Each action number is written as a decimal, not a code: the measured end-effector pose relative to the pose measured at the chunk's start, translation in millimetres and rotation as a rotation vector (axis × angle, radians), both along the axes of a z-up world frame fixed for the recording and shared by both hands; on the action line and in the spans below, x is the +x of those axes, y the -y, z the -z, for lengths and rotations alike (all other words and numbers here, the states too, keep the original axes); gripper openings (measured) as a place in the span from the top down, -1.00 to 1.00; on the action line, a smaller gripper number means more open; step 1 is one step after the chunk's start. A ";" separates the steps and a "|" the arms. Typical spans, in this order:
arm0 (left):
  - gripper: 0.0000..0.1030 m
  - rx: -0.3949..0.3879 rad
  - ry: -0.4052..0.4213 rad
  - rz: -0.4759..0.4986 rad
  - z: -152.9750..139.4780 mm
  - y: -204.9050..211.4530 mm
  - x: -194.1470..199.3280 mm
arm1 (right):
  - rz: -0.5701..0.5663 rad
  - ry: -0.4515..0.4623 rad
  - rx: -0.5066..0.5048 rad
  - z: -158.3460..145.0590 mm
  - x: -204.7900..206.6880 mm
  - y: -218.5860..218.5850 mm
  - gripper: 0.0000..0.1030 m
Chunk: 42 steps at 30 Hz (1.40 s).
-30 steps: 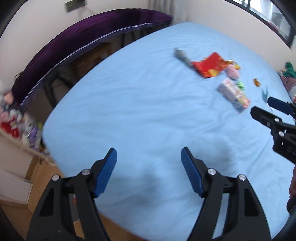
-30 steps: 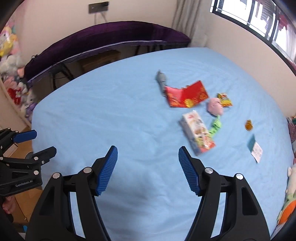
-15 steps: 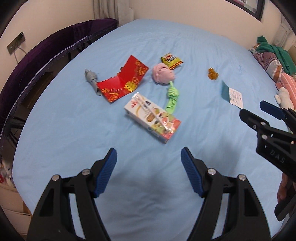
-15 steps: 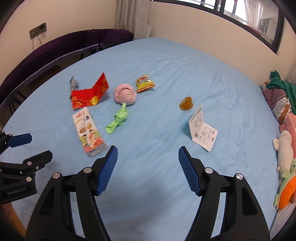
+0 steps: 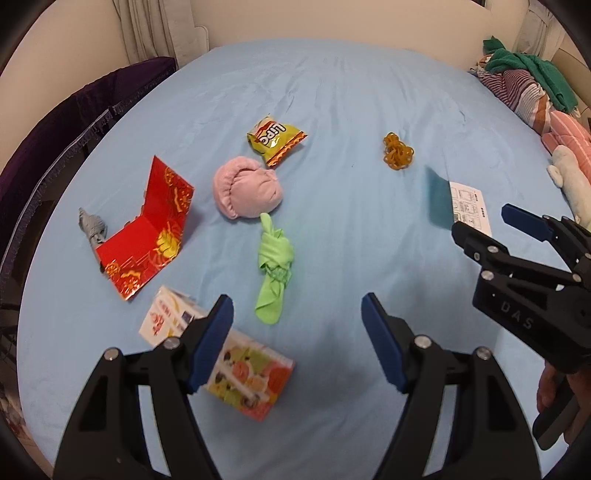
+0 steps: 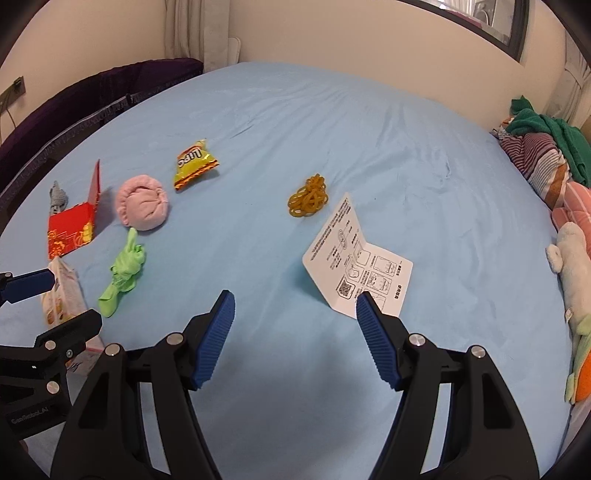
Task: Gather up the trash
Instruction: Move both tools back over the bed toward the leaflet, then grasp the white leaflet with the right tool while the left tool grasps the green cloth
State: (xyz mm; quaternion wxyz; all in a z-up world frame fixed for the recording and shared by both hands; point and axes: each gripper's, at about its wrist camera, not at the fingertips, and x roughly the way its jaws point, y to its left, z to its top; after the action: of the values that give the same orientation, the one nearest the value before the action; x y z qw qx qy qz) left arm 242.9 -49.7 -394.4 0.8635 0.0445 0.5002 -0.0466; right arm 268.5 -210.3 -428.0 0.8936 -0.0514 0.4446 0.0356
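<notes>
Litter lies scattered on a light blue bed [image 5: 332,92]. From left to right I see a grey sock [image 5: 90,227], a folded red card [image 5: 151,236], a printed snack box [image 5: 240,373], a pink cloth ball [image 5: 245,192], a knotted green cloth [image 5: 275,266], a yellow chip bag [image 5: 275,138], a clump of rubber bands [image 6: 309,196] and a white leaflet [image 6: 356,258]. My left gripper [image 5: 297,347] hangs open above the bed, its left finger over the snack box. My right gripper [image 6: 295,339] is open too, just short of the leaflet. Neither holds anything.
Folded striped and green laundry [image 6: 543,147] and soft toys [image 6: 576,266] line the bed's right edge. A purple bench [image 5: 74,110] runs along the left side. A wall with curtains [image 5: 155,29] stands behind the bed.
Both grippers swept fast across the bed toward the litter and rolled; the items went from far and small to close below the fingers. Both kept the same open width.
</notes>
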 end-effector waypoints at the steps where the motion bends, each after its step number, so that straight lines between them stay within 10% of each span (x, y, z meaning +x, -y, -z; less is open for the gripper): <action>1: -0.39 0.001 0.001 0.001 4.0 2.2 7.6 | 0.010 -0.003 0.000 5.0 5.6 2.4 -0.28; 10: -0.39 0.028 -0.009 -0.007 35.3 4.2 51.5 | 0.041 -0.011 -0.018 37.6 40.4 8.1 -0.24; 15: -0.35 0.042 -0.031 -0.009 54.2 5.4 63.3 | 0.062 -0.031 -0.029 52.6 48.9 13.3 0.18; 22: 0.42 0.067 -0.054 -0.019 70.2 6.8 68.9 | 0.049 -0.043 -0.019 59.4 48.9 15.3 0.64; 42: 0.48 0.040 -0.019 -0.023 36.3 11.2 32.4 | -0.056 -0.007 0.008 13.2 8.4 -11.7 1.00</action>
State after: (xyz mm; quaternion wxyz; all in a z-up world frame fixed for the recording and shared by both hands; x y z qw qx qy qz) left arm 275.3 -61.0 -430.8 0.8582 0.0556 0.5096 -0.0268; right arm 276.9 -198.6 -441.2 0.8909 -0.0599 0.4459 0.0626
